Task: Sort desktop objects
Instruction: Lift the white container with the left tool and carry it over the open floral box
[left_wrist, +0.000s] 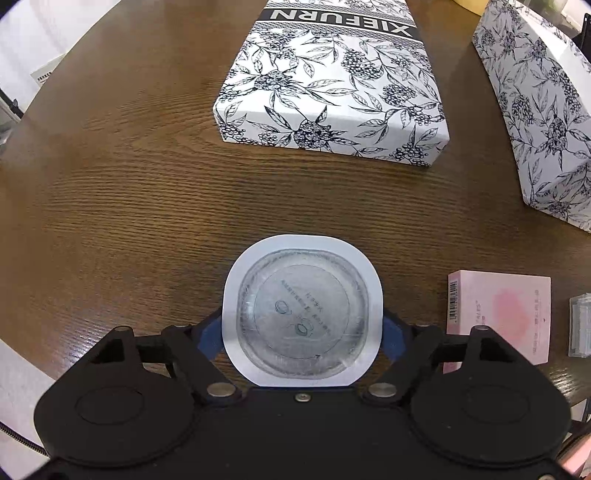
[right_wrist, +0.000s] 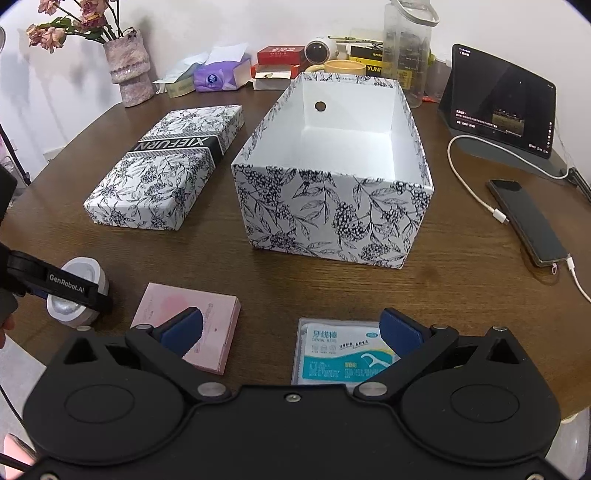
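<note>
A sealed white cup (left_wrist: 302, 314) with a foil lid stands on the wooden table, and my left gripper (left_wrist: 302, 321) is shut on it, blue pads against both sides. In the right wrist view the same cup (right_wrist: 83, 273) sits at the left edge under a left finger (right_wrist: 55, 284). My right gripper (right_wrist: 290, 317) hovers open, nothing between its fingers, above a flat pink box (right_wrist: 221, 332) and a dental floss pack (right_wrist: 332, 354). The open floral box (right_wrist: 332, 177) stands beyond, its lid (right_wrist: 166, 173) lying to the left. The lid (left_wrist: 332, 85) and pink box (left_wrist: 498, 314) also show in the left wrist view.
A tablet on a stand (right_wrist: 502, 103), a phone (right_wrist: 528, 221) and a white cable (right_wrist: 476, 195) lie at the right. Along the back wall are a vase (right_wrist: 129, 66), a tissue pack (right_wrist: 218, 74), a mug (right_wrist: 343, 68) and a clear bottle (right_wrist: 406, 48).
</note>
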